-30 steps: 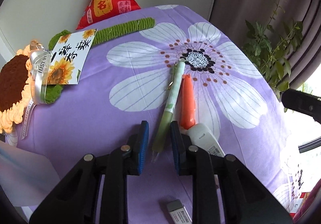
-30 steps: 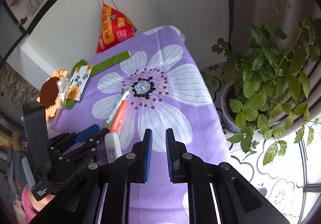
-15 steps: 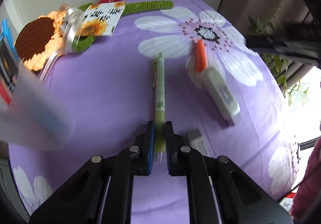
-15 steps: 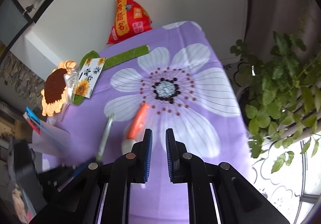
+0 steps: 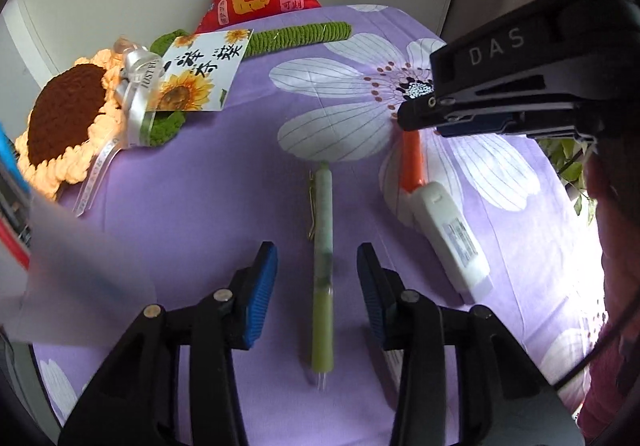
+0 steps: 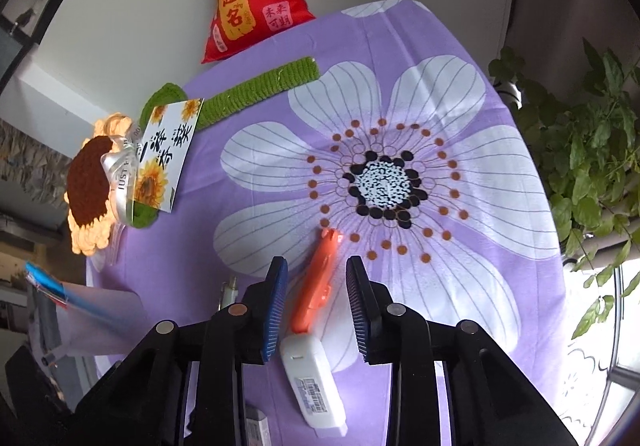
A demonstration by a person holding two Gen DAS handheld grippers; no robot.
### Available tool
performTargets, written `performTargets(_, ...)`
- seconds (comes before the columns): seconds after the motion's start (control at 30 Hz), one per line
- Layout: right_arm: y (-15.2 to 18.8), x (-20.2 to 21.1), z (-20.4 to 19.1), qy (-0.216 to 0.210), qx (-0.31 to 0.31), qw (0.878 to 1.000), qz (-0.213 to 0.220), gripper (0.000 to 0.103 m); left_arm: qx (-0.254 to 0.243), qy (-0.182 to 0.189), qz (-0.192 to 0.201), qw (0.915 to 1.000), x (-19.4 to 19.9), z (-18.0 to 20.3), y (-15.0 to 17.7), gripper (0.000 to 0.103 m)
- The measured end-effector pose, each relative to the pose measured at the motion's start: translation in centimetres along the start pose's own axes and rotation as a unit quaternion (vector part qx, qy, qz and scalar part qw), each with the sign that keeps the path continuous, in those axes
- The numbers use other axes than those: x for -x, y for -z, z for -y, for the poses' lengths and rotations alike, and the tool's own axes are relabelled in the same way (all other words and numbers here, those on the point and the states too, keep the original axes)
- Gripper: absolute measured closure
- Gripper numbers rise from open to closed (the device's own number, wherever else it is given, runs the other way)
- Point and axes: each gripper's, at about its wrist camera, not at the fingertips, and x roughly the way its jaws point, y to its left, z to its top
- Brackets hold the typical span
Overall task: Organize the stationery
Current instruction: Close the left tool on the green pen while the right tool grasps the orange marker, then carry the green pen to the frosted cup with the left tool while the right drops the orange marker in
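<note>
Left gripper: jaws apart, have just been opening; the pale green plastic pen lies loose between the blue pads, neither pad touching it.
Right gripper: jaws apart, have just been opening; straddles the white correction-tape dispenser with orange cap, pads clear of it on both sides.
Pen, place: flat on the purple flower-print cloth, running straight ahead of the left gripper, tip nearest the jaws, gold clip on its left side.
Pen, handling: likely light, stiff, smooth and round, so apt to roll or slip; best taken across the barrel near the middle, clip kept off the pads.
Dispenser, place: to the right of the left gripper, slanting away; orange end points ahead of the right gripper.
Dispenser, handling: probably light hard plastic; grip the flat white body, not the tapered orange end.
Look: pen mottled green-white, darker green toward the tip; dispenser carries a printed label.
</note>
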Motion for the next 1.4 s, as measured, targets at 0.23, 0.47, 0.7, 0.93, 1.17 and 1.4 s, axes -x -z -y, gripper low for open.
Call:
performTargets(0.23,0.0,-2.0,-1.1,0.023,0.005,0.999,-0.026,0.073,0.004,0.004,0.0,1.0,-1.0,0.1,-1.1,0.079)
performTargets(0.47,0.3,-1.7,-1.2,0.0,0.017,1.0,-0.005,0.088,0.025,0.04,-0.001,0.9989,-0.8,-0.5,-1.6,0.092)
performTargets(0.7,2.0,3.5,-1.2,-0.023,0.035,0.998,0.055,0.088,0.028,0.048,0.054,0.997,3.8,-0.1,-0.8,0.092)
performTargets(0.93,4.3,7.5,-2.7,-0.032,0.06,0.993,0.095,0.088,0.039,0.053,0.102,0.9926,8.5,-0.4,0.6,0.093)
performTargets(1.17,6.1,10.1,-3.3,-0.043,0.065,0.991,0.112,0.088,0.046,0.048,0.141,0.9878,12.2,-1.1,1.6,0.093)
performTargets(1.4,7.5,11.9,-4.7,-0.046,0.087,0.987,0.124,0.088,0.065,0.032,0.191,0.9789,16.5,-3.1,3.0,0.093)
